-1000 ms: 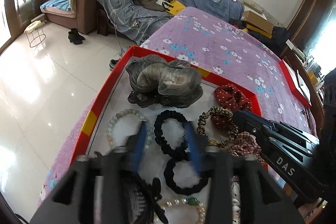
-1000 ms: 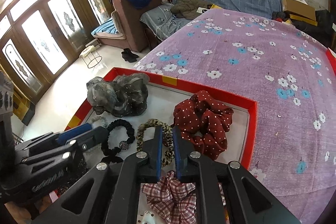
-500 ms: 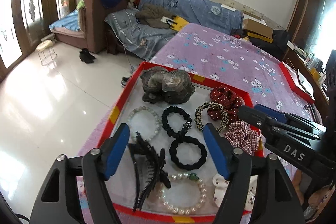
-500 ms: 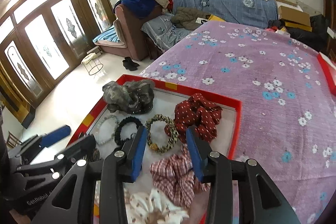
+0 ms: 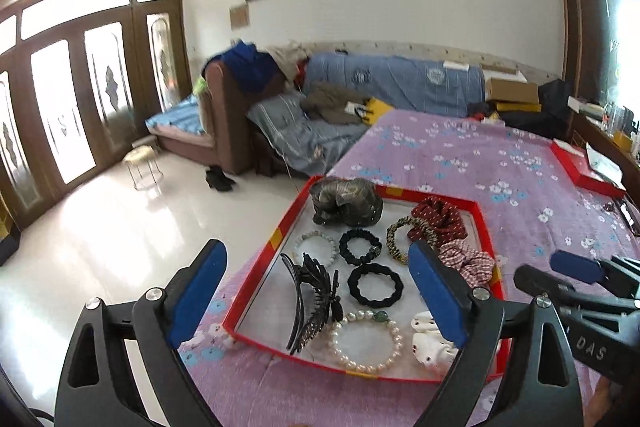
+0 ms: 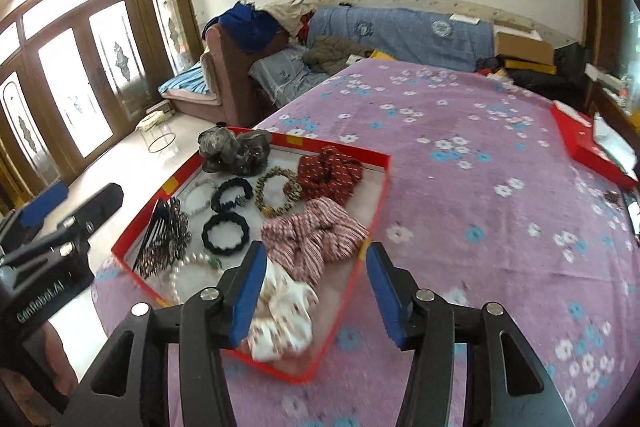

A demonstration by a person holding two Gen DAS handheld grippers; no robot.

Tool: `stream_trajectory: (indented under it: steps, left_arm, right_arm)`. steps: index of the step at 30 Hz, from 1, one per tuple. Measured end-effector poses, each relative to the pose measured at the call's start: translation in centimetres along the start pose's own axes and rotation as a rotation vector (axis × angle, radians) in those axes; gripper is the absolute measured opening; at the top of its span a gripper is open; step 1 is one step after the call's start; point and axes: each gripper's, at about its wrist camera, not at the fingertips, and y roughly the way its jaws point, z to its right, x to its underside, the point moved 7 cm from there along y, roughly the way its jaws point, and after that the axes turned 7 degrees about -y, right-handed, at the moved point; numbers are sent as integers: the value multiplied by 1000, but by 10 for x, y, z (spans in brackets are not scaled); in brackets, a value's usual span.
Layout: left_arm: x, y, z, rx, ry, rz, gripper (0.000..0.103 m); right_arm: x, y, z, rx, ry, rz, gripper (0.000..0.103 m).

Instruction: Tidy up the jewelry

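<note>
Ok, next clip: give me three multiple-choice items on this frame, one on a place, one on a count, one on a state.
1. Where does the hair claw lie in the red tray?
A. by the left wall
B. on the dotted red scrunchie
C. outside, on the cloth

2. How many plain black hair ties lie in the tray?
A. none
B. two
C. five

3. How do the left gripper jaws stand?
A. shut on the pearl bracelet
B. shut on nothing
C. wide apart, gripping nothing

Answers:
1 A: the claw lies along the tray's left side, beside the pearl bracelet.
2 B: one black tie lies behind the other.
3 C: the blue pads stand far apart and are opening, above the tray, pressing on nothing.
</note>
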Motion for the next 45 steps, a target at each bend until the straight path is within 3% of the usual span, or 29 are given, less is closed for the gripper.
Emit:
stream_trajectory:
  steps: [3, 9, 18, 25, 45]
  left_arm:
    - [-1, -24, 2, -11, -30, 79, 103]
    - [5, -61, -4, -2, -119, 170, 103]
    - [40, -74, 9, 33, -77, 100, 103]
    - [57, -71, 12, 17, -68, 71, 103]
    - [78, -68, 11, 25, 13, 33, 103]
  right_arm:
    - [13, -23, 5, 43, -2, 37, 66]
    - [43, -53, 8, 93, 4, 72, 69]
    - [80, -59, 9, 113, 31, 49, 73]
    - [102, -60, 13, 168, 35, 38, 74]
    - [105, -68, 1, 219, 10, 43, 80]
